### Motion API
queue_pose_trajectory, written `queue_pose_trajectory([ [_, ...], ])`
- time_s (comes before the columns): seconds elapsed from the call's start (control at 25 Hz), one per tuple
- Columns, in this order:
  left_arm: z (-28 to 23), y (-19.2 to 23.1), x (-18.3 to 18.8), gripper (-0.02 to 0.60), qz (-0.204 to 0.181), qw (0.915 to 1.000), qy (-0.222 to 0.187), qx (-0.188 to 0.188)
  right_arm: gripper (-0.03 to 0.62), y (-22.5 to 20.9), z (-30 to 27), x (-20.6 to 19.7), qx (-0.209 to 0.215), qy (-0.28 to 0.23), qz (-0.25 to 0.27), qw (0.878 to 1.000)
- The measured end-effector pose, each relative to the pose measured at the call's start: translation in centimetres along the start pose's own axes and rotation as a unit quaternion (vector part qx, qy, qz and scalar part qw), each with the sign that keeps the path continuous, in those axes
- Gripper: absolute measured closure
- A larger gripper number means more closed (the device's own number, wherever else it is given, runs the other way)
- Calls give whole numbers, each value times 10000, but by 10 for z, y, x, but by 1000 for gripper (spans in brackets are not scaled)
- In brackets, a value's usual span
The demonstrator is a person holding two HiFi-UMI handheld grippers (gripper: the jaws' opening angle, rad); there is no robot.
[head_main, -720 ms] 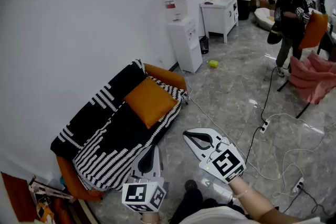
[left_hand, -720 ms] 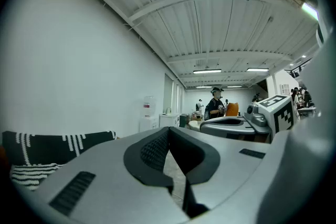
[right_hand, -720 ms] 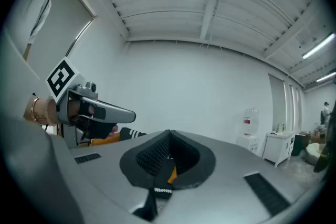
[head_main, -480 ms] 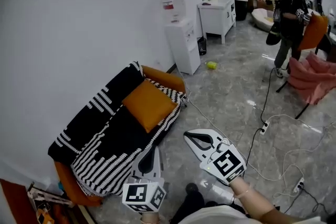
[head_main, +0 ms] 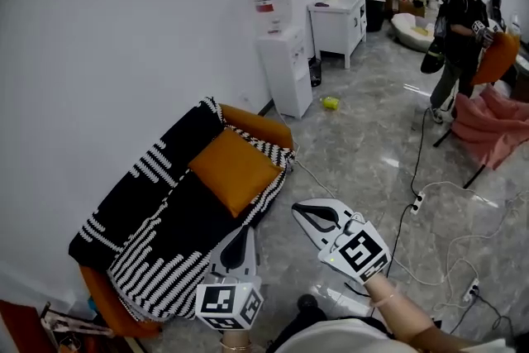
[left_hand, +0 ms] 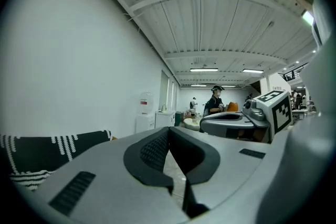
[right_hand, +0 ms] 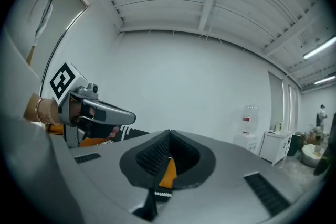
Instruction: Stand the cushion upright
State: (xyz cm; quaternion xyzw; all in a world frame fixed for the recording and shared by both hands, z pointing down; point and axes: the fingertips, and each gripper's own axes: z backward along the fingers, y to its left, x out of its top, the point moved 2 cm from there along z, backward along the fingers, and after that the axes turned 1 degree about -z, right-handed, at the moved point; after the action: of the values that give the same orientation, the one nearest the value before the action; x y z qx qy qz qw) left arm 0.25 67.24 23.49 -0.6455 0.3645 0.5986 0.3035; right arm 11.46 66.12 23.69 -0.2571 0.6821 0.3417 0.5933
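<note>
Left tool (head_main: 241, 234) and right tool (head_main: 297, 212): pressed together, empty, apart from the orange square fabric cushion (head_main: 234, 169). Recommended: spread one, pinch its edge, tilt it against the black-and-white striped sofa (head_main: 147, 178) backrest.

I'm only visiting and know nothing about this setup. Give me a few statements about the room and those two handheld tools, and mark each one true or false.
1. The orange cushion rests on the striped blanket. True.
2. The left gripper is squeezing the cushion. False: its fingers are shut on nothing, apart from the cushion.
3. A water dispenser stands against the wall. True.
4. The right gripper has its fingers spread wide. False: they are shut, with nothing held.
5. The floor has nothing lying on it. False: a corded power strip lies there.
</note>
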Motion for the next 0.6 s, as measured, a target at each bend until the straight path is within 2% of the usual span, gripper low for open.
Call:
queue_pose_trajectory([
  [0.2,-13,40,-5,563,80,9999,54,-40,588,-7,-44,-3,-99,-12,-49,9999],
  [0.4,-21,84,-2,563,195,9997,131,-116,588,-5,-90,7,-144,188,60,9997],
  [0.6,-52,114,-11,563,254,9994,198,-128,588,-25,-127,-4,-218,241,21,9995],
])
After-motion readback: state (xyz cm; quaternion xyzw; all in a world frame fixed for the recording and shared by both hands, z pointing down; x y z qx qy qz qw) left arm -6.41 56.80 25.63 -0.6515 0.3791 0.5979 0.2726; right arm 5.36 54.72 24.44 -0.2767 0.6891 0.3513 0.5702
